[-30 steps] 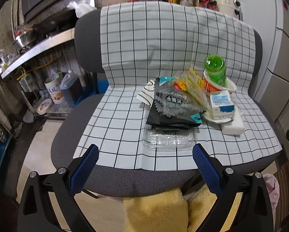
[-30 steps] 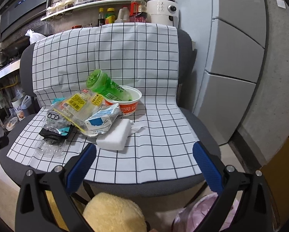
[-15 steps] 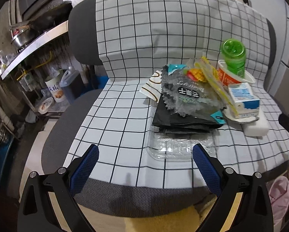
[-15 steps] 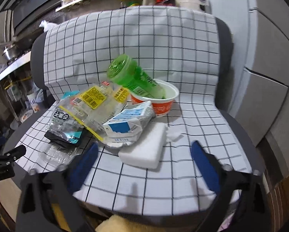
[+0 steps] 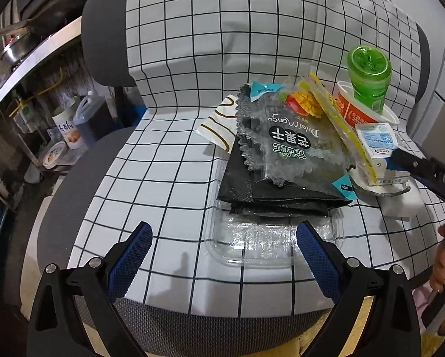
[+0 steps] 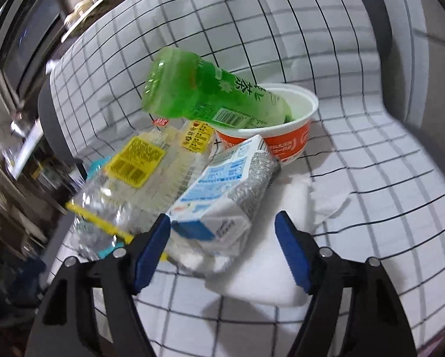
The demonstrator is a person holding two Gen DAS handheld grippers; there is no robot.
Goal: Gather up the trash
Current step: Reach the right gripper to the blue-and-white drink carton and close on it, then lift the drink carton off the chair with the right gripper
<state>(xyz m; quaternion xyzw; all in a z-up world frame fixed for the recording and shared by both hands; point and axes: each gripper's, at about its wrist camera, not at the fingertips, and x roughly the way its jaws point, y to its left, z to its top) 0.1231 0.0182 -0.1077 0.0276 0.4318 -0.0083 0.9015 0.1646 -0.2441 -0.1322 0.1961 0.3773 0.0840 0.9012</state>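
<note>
Left gripper [image 5: 222,251]: jaws spread, nothing between them; clear tray's near edge just ahead at 12 o'clock.
Right gripper [image 6: 222,239]: jaws apart, narrowed over the last second; pads flank the milk carton's near end, contact with it uncertain.
Change: both views sit closer to the trash pile than a second ago; the chair back now fills the upper frame.
Clear tray [image 5: 270,238]: flat on the checked cloth [image 5: 168,163], under the black bag [image 5: 252,187].
Dried mango packet [image 5: 293,145]: on top of the black bag.
Milk carton [image 6: 222,193]: lying on the white foam block [image 6: 270,264].
Green bottle [image 6: 210,95]: tilted, neck in the orange cup [image 6: 285,136].
Left view only: kitchen shelves at 9 o'clock; right gripper's finger and a hand [image 5: 442,267] at 3 o'clock.
Right view only: yellow barcode label [image 6: 136,160].
</note>
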